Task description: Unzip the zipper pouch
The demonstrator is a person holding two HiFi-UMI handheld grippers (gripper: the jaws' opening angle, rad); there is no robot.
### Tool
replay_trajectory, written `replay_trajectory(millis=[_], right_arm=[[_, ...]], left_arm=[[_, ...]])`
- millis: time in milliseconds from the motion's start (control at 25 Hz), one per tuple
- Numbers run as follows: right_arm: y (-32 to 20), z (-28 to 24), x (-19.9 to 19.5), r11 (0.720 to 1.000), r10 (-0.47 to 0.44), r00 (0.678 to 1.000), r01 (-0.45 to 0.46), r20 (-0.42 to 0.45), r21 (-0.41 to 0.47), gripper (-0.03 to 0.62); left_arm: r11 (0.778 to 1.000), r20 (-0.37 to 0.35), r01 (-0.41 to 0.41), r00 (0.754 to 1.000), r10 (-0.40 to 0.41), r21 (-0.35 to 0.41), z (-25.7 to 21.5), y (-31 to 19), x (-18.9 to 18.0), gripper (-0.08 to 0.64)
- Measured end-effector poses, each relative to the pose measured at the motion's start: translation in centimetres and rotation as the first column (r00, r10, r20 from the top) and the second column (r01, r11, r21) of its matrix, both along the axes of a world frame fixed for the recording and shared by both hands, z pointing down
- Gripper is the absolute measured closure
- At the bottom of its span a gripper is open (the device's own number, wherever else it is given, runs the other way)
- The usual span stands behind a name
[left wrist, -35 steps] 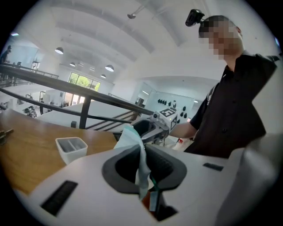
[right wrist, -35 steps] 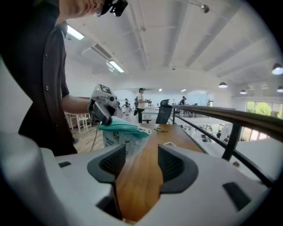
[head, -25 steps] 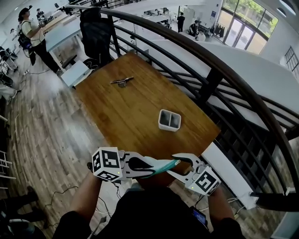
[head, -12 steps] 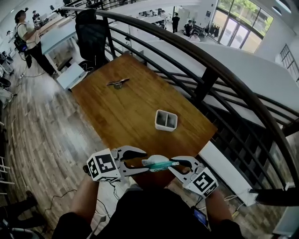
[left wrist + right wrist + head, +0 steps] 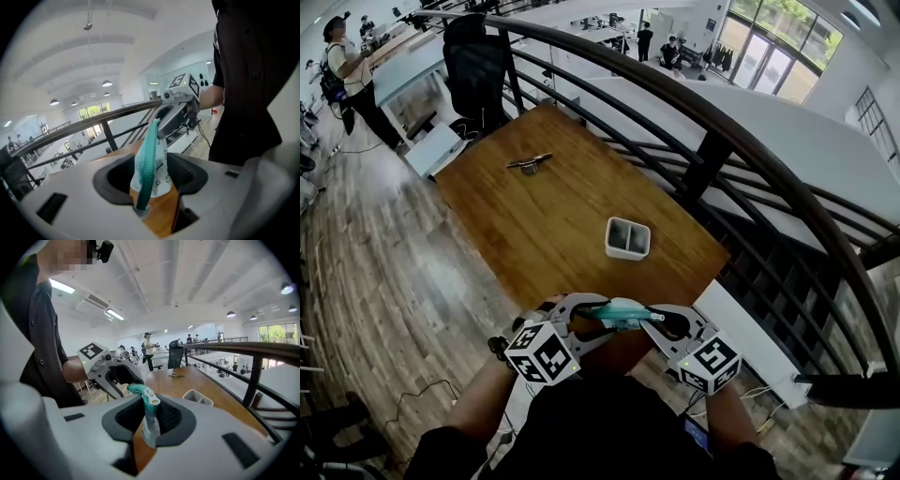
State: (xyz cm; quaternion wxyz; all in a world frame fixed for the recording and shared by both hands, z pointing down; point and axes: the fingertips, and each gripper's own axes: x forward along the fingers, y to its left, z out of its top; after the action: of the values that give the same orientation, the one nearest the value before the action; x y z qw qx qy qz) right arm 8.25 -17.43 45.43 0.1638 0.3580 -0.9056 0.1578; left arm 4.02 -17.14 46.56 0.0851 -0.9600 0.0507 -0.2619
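The zipper pouch [image 5: 624,314], white with a teal zipper band, hangs in the air between my two grippers, above the near edge of the wooden table [image 5: 553,211]. My right gripper [image 5: 661,322] is closing on one end of the pouch [image 5: 149,414], and its pads press on it. My left gripper [image 5: 592,317] is opening. In the left gripper view the pouch [image 5: 152,157] lies between the jaws with a gap on each side. The right gripper [image 5: 177,114] shows at the pouch's far end.
A white two-compartment container [image 5: 627,238] stands on the table's right part. A small metal object [image 5: 529,162] lies at the far end. A black railing [image 5: 712,141] curves along the right side. A black chair [image 5: 478,70] and a person [image 5: 347,66] are far left.
The left gripper's jaws have spread apart off the pouch, and its marker cube has dropped lower and moved right. The right gripper's jaws have closed on the pouch's end.
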Motion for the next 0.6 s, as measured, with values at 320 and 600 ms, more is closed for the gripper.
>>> replay_trajectory(millis=[320, 600], right_arm=[[0.2, -0.8, -0.5, 1.0, 0.015, 0.997, -0.013, 0.079, -0.021, 0.539], [1.3, -2.7, -0.6, 0.995, -0.073, 0.99, 0.063, 0.122, 0.081, 0.525]], left_arm=[[1.0, -0.052, 0.013, 0.999, -0.014, -0.011, -1.2, -0.9, 0.9, 0.428], [0.996, -0.147, -0.07, 0.987, 0.061, -0.061, -3.2, 0.2, 1.2, 0.528]])
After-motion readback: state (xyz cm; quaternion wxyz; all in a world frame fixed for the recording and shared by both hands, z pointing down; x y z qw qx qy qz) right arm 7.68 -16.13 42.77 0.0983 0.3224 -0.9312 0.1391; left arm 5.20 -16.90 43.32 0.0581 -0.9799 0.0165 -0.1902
